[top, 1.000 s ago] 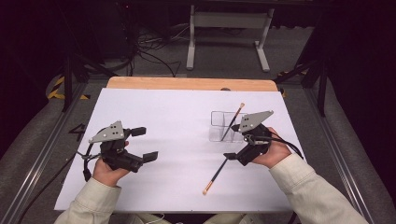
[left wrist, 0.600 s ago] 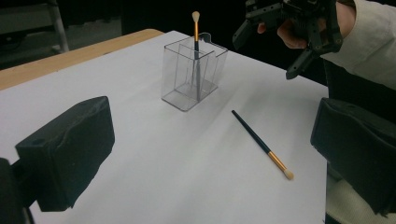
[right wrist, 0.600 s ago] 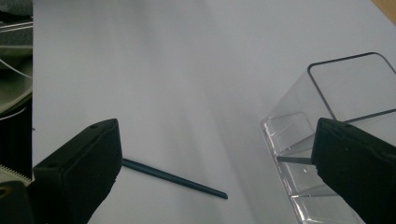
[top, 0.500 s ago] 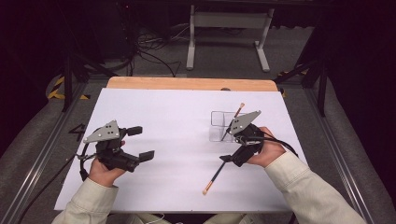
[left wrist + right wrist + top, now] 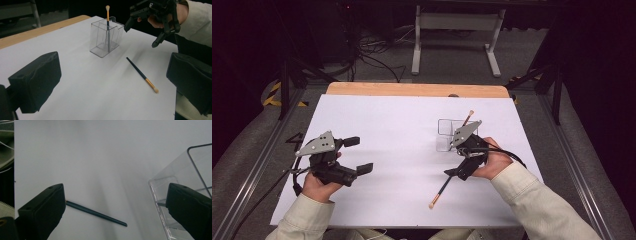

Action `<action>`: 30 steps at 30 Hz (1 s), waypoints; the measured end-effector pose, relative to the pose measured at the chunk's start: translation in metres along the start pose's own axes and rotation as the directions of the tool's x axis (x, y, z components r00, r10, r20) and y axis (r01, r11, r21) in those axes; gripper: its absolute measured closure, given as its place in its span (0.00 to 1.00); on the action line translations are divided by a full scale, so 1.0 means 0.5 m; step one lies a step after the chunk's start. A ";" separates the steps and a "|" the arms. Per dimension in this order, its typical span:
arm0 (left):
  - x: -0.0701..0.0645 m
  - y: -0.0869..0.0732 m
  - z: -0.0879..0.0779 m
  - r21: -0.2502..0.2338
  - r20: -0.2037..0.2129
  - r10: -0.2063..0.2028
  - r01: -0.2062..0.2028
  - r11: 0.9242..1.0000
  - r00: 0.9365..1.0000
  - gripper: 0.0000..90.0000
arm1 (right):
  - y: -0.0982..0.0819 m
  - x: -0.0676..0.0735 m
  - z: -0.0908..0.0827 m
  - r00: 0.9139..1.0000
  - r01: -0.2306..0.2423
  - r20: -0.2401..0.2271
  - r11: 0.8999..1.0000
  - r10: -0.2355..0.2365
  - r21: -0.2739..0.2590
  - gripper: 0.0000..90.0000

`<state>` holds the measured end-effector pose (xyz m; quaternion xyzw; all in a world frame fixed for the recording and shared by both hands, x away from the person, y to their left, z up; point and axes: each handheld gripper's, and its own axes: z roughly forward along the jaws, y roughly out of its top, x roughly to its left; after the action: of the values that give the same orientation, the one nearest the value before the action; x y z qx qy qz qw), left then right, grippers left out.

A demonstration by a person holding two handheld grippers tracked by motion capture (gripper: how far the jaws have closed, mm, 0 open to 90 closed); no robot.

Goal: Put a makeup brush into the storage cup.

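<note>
- A thin brush (image 5: 440, 190) lies flat on the white table (image 5: 382, 125), with a dark handle, a gold band and a pale tuft at the end nearest the person.
- A clear plastic holder (image 5: 445, 134) stands upright just beyond it, with a second brush (image 5: 108, 22) standing inside, tuft up.
- The right gripper (image 5: 460, 168) hovers over the handle end of the lying brush, jaws spread wide and holding nothing; in the right gripper view the dark handle (image 5: 96, 213) runs between the two jaws, nearer the left one, with the holder beside the right jaw.
- The left gripper (image 5: 356, 156) rests well apart on the other side of the table, jaws wide and empty.
- The brush looks light, stiff and smooth, so it may roll or slip; a grip across the middle of the handle, clear of the soft tuft, seems safest.
- The holder looks light and easy to tip.
</note>
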<state>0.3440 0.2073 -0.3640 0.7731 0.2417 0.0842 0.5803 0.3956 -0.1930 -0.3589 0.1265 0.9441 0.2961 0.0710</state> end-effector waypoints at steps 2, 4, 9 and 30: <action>0.001 -0.001 -0.003 0.000 -0.004 0.005 -0.005 1.000 1.000 0.01 | 0.000 0.001 0.003 1.000 -0.004 -0.002 1.000 0.004 0.004 0.04; 0.002 -0.002 -0.008 -0.001 -0.014 0.009 -0.009 1.000 1.000 0.01 | 0.001 0.000 0.009 1.000 0.003 -0.008 1.000 -0.002 0.014 0.04; 0.004 -0.005 -0.014 -0.006 -0.017 -0.004 0.004 1.000 1.000 0.01 | 0.003 0.000 0.021 0.999 0.009 -0.032 0.999 -0.008 0.033 0.04; 0.013 -0.008 -0.011 0.000 -0.010 -0.016 0.016 1.000 1.000 0.01 | -0.010 0.003 0.069 0.999 0.004 -0.050 0.995 0.001 0.100 0.03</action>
<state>0.3463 0.2161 -0.3668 0.7707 0.2507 0.0837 0.5798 0.4003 -0.1779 -0.3897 0.1218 0.9592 0.2516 0.0414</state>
